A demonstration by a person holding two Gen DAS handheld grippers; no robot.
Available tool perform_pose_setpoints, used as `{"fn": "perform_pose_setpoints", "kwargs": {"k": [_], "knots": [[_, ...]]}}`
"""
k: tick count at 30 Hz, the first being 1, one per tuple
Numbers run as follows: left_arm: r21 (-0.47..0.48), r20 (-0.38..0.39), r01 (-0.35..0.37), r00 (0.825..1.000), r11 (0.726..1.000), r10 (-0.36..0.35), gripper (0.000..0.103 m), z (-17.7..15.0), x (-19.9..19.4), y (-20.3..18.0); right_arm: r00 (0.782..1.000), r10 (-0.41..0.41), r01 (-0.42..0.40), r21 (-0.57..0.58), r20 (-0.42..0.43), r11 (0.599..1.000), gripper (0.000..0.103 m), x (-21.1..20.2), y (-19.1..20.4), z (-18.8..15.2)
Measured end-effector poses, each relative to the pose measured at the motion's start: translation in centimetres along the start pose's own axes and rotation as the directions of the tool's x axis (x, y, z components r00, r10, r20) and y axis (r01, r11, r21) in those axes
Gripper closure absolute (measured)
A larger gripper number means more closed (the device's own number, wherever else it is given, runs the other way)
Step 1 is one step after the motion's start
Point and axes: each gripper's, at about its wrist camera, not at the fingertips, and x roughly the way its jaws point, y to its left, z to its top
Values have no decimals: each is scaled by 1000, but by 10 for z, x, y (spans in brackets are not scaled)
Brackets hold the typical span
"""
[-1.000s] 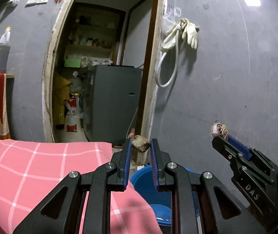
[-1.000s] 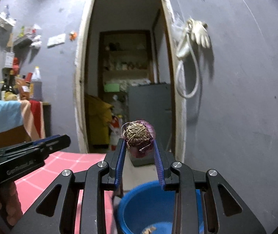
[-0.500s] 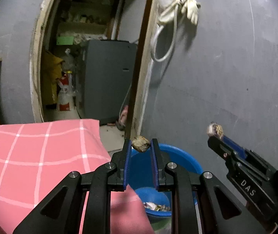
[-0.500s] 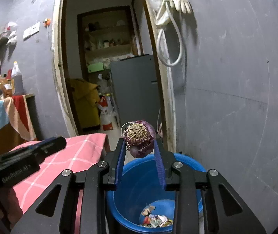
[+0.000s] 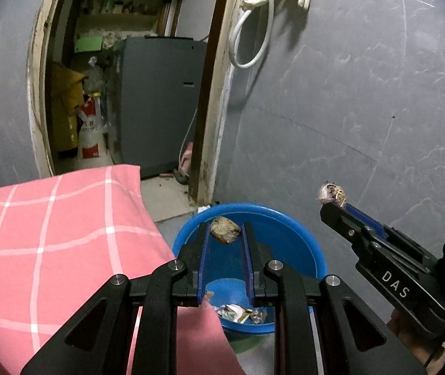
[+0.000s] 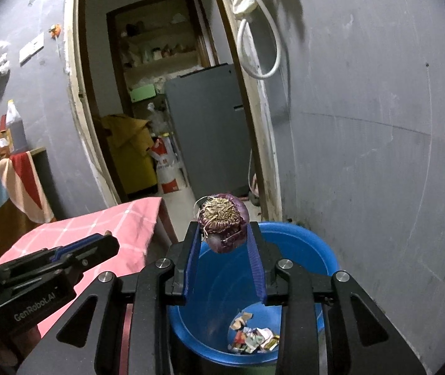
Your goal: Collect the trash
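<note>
Above blue bin [image 6: 322, 254], tongs [image 6: 224, 234] gripping onion [image 6: 224, 226]

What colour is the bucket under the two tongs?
The bucket is bright blue, with scraps of mixed trash at its bottom; the right wrist view shows it best.

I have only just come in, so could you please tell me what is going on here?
A person is clearing up trash with a handheld tool in each hand. The left tool grips a small brownish lump, and the right tool grips a purple onion piece with a dried root end. Both are held above the blue bucket, which stands beside the pink checked cloth and already has scraps of wrappers at the bottom. Neither piece has been dropped in yet.
</note>
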Motion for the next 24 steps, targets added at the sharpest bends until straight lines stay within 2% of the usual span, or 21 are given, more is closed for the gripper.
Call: {"fn": "perform_pose_setpoints", "kwargs": {"k": [6, 8, 10, 16, 19, 24], "knots": [[-15, -82, 18, 996, 1000, -19, 85, -3, 15, 3, 1000, -9, 10, 35, -22, 999, 73, 4, -6, 0], [-13, -90, 22, 996, 1000, -23, 77, -5, 16, 3, 1000, -9, 10, 42, -23, 999, 71, 3, -8, -1], [-16, -91, 25, 996, 1000, -27, 73, -5, 15, 4, 1000, -14, 15, 45, -24, 999, 65, 3, -9, -1], [-29, -82, 8, 997, 1000, -10, 71, -5, 9, 11, 1000, -14, 15, 51, -20, 999, 65, 2, -10, 0], [-44, -61, -3, 998, 999, 1, 63, -5, 0, 16, 1000, -15, 15, 51, -15, 999, 62, 2, -10, 0], [-62, -16, -36, 999, 997, 35, 59, -4, -16, 25, 1000, -9, 9, 41, 19, 999, 51, -3, -7, 1]]}}
